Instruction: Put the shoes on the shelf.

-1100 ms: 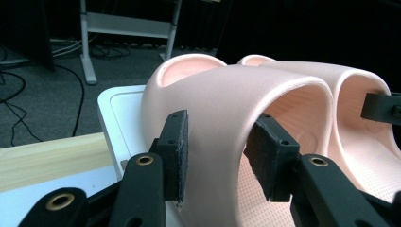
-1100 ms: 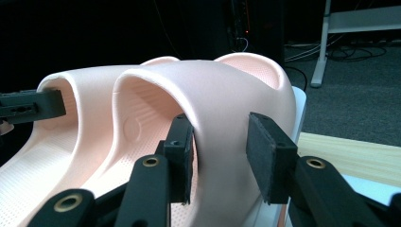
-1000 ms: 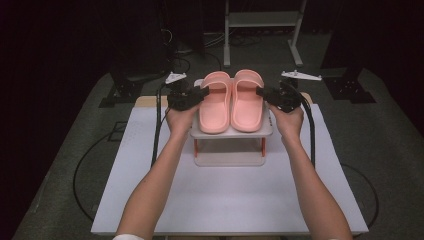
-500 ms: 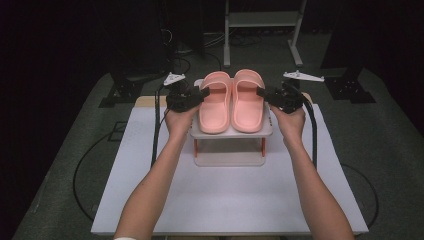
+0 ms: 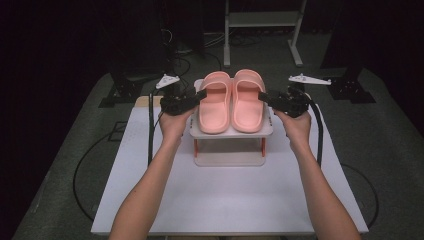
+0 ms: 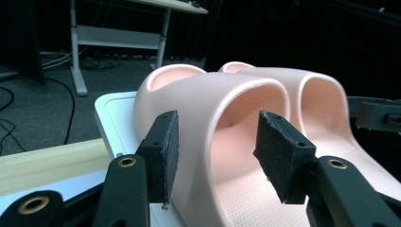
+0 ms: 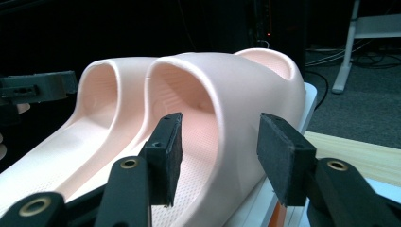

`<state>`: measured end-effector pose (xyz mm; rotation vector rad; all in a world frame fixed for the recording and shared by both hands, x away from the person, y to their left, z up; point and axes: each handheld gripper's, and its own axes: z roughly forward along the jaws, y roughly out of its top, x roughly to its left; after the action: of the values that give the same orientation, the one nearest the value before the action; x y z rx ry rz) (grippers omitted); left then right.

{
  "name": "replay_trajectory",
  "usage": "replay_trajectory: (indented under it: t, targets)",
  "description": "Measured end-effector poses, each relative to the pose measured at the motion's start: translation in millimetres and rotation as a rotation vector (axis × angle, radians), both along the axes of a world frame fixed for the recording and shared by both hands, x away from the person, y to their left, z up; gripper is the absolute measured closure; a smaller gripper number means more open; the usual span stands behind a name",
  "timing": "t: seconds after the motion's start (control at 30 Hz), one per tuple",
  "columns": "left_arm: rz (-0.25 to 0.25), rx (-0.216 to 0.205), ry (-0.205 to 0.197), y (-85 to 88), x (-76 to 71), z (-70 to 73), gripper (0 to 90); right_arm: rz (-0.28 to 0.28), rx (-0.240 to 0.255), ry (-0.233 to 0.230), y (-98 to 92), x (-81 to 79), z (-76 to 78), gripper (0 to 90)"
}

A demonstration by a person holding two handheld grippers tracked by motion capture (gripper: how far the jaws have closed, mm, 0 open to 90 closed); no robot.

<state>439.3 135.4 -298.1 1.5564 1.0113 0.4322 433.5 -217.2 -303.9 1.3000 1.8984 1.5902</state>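
Your left gripper (image 5: 200,95) at 10 o'clock, right gripper (image 5: 264,95) at 2 o'clock, fingers (image 6: 163,151) just been parting, forearms outstretched

Pink slippers (image 5: 232,101) paired on stand (image 5: 230,134)

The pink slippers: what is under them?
The slippers sit side by side on a white shelf with orange legs, above a white base on the table. The shelf top beneath their soles is covered.
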Motion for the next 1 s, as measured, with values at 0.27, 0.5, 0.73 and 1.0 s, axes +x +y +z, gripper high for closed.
replay_trajectory:
  t: [0.27, 0.5, 0.73, 1.0]
  targets:
    - [-0.020, -0.017, 0.001, 8.2, -6.6, 0.0, 47.3, 0.040, 0.021, -0.023, -5.1, -10.7, 1.5, 49.0]
    - [-0.042, -0.029, -0.002, 12.3, -13.5, -0.4, 45.3, 0.061, 0.034, -0.013, -10.9, -16.1, -0.2, 47.9]
    - [-0.060, -0.031, -0.017, 16.9, -22.9, 1.2, 42.9, 0.075, 0.034, -0.010, -15.9, -23.0, -1.1, 47.4]
    - [-0.089, -0.031, -0.027, 19.3, -32.6, 1.0, 39.4, 0.076, 0.044, -0.003, -25.1, -31.5, -4.2, 46.0]
